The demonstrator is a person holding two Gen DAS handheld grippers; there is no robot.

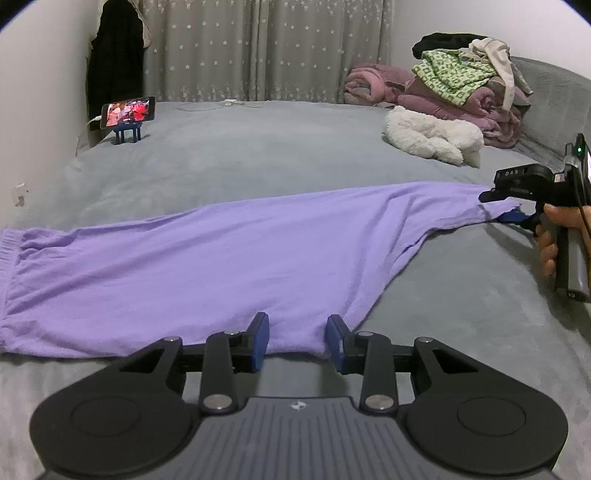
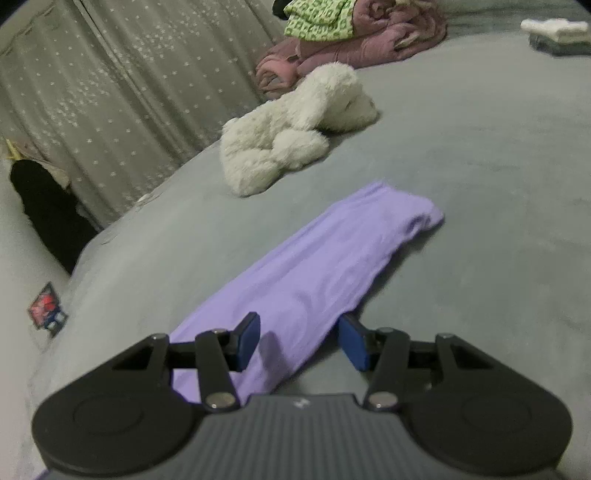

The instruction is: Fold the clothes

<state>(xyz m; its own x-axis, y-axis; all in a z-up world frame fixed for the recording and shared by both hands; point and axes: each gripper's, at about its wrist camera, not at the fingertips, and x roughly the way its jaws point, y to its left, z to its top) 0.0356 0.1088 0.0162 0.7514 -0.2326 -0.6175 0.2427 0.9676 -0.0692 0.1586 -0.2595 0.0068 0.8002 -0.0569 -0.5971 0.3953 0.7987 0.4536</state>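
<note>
A lilac garment (image 1: 203,266) lies spread flat on the grey bed (image 1: 258,155), its elastic hem at the left and a narrow end tapering to the right. My left gripper (image 1: 297,325) sits at the garment's near edge, jaws apart, the cloth lying loose between the blue pads (image 1: 260,332). A hand holds my right gripper (image 1: 498,206) at the narrow end on the far right. In the right wrist view that gripper (image 2: 299,328) straddles a lilac strip (image 2: 332,258) that lies flat, and its pads stand clear of the cloth.
A white plush toy (image 1: 432,138) lies beyond the garment's right end. Behind it is a pile of pink, green and dark clothes (image 1: 461,85). A phone on a blue stand (image 1: 127,112) is at the bed's far left. Folded items (image 2: 554,33) lie at the far right.
</note>
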